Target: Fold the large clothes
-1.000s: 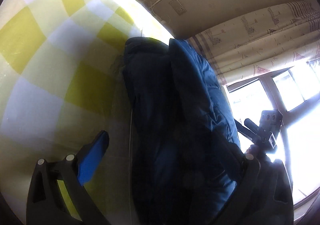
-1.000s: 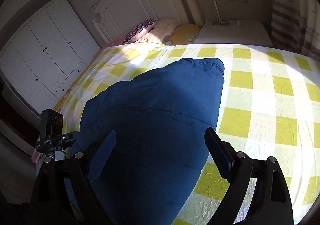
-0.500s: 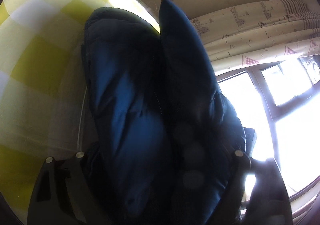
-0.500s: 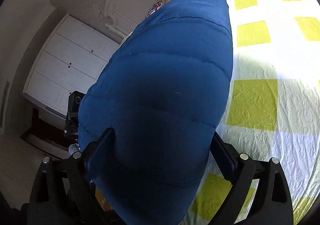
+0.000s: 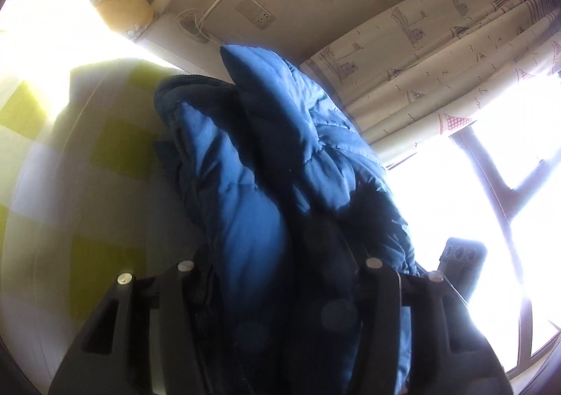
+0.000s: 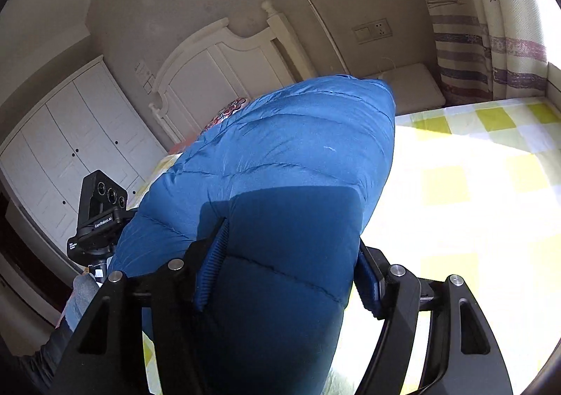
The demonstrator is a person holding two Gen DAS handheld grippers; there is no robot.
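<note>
Lifted off yellow-checked bedsheet (image 6: 473, 184) since earlier frame: quilted blue down jacket (image 6: 287, 163), puffy, bunched. Both tongs, left (image 5: 280, 275) and right (image 6: 287, 265), just closing, pinching it; headboard (image 6: 224, 65) partly hidden.

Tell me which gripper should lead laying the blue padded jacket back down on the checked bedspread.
Probably the right gripper: its fingers clamp a smooth panel of the jacket with bare bedspread beside it. The left gripper holds a bunched, shadowed fold. Both have just been closing.

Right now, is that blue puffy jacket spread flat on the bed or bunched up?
Bunched up and lifted: the jacket rises in thick folds above the checked bedsheet.
</note>
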